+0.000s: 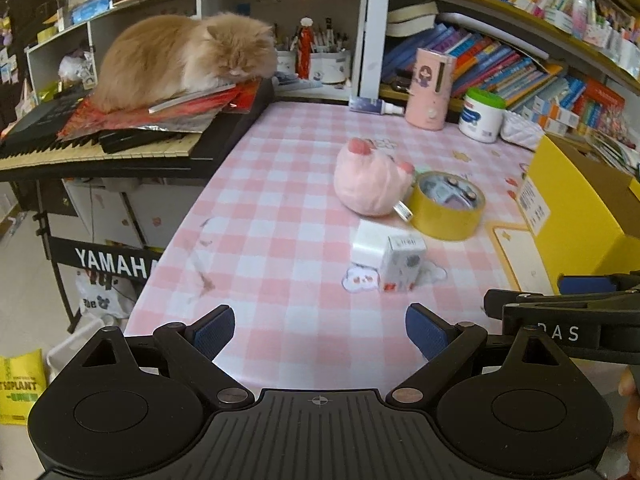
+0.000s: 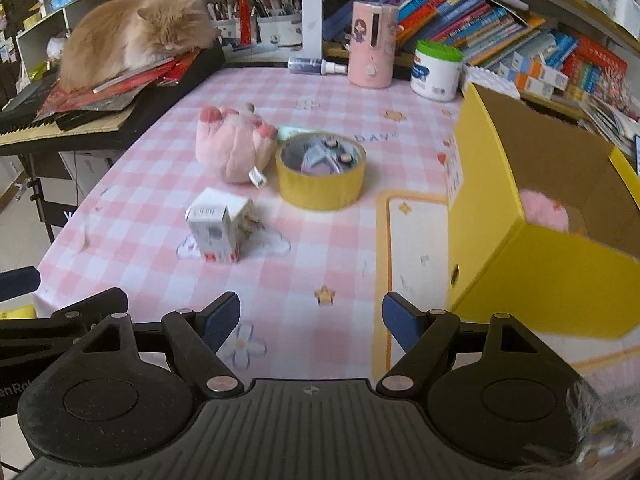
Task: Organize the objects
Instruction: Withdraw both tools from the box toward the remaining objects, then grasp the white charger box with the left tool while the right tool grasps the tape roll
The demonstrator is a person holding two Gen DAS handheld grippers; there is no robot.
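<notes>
Showing only in rt view: pink plush (image 2: 544, 211) inside yellow box (image 2: 560, 280).

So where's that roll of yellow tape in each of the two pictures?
Left wrist view: tape right of centre, beside the pink plush.
Right wrist view: tape at centre, plush on its left.
Shared landmark: the cat at upper left.

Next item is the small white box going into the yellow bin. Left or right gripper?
Probably right gripper: open, empty, with the yellow bin beside it and the white box ahead-left. The left gripper faces the box too, but the bin sits farther across.
</notes>
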